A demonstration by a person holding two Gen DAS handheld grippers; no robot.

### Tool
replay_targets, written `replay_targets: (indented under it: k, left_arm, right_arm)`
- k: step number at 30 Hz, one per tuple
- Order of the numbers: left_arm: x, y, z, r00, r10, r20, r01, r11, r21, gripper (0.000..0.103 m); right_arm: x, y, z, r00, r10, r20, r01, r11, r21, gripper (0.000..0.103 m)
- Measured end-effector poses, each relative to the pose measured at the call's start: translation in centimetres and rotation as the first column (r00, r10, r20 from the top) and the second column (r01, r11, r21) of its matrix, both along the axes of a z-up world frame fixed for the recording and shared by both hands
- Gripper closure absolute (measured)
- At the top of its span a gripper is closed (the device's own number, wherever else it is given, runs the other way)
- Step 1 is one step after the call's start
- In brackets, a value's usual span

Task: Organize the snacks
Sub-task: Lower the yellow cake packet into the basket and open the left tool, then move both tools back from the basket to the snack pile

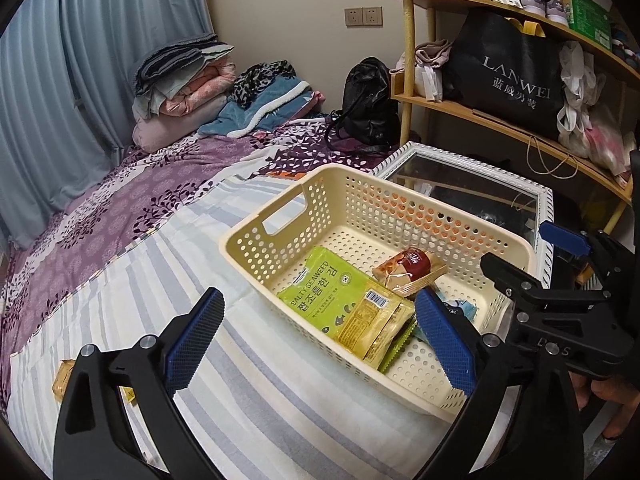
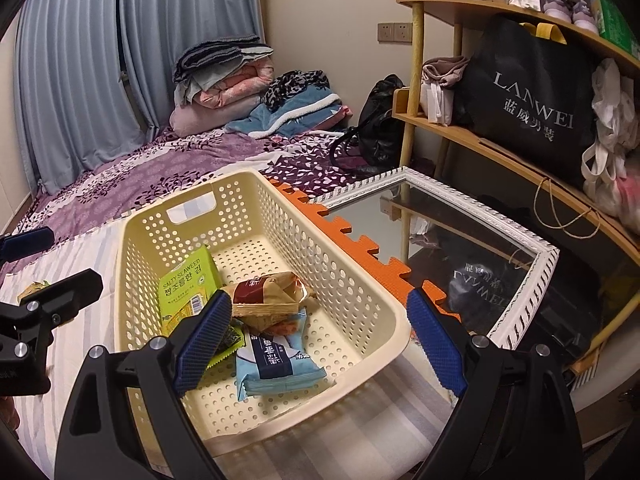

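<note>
- The cream basket [image 2: 264, 264] sits on the striped bed [image 1: 120, 280], with a mirror [image 2: 460, 248] just beside it.
- Inside lie a green seaweed packet [image 1: 340, 300], a brown snack [image 2: 272, 296] and a blue packet [image 2: 276, 360].
- Loose yellow packets [image 1: 62, 378] lie on the bed well apart from the basket, at the left.
- The left gripper [image 1: 320, 340] hangs over the basket's near-left corner, fingers spread wide, pinching nothing.
- The right gripper [image 2: 320, 340] is likewise spread and empty over the basket.
- The left hand seems nearer the loose packets; it would swing away from the basket.

You're clearly in someone's bedroom: bed [image 1: 120, 208] with folded blankets [image 1: 184, 76], curtains [image 1: 80, 60], a cluttered bamboo shelf [image 1: 500, 116].
</note>
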State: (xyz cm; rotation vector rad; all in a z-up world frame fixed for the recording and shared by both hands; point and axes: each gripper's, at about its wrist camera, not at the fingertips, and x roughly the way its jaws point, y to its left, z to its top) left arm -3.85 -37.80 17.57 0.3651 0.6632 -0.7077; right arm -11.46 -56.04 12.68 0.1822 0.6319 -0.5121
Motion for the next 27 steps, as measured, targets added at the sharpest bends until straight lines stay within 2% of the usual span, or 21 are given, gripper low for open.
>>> replay_targets:
  k: [16,27]
  left_arm:
    - [0.4,2.0,-0.1,0.999,0.048,-0.006,-0.048,0.999,0.003,0.005]
    - [1.2,5.5,-0.6,0.993,0.111,-0.028,-0.111,0.994,-0.011,0.005]
  right_arm:
    - [0.5,1.7,1.0,1.0,0.016,-0.009,-0.016,0.999,-0.031,0.01]
    - [1.7,4.1,1.5,0.998,0.062,-0.015,-0.062,0.997,-0.052,0.01]
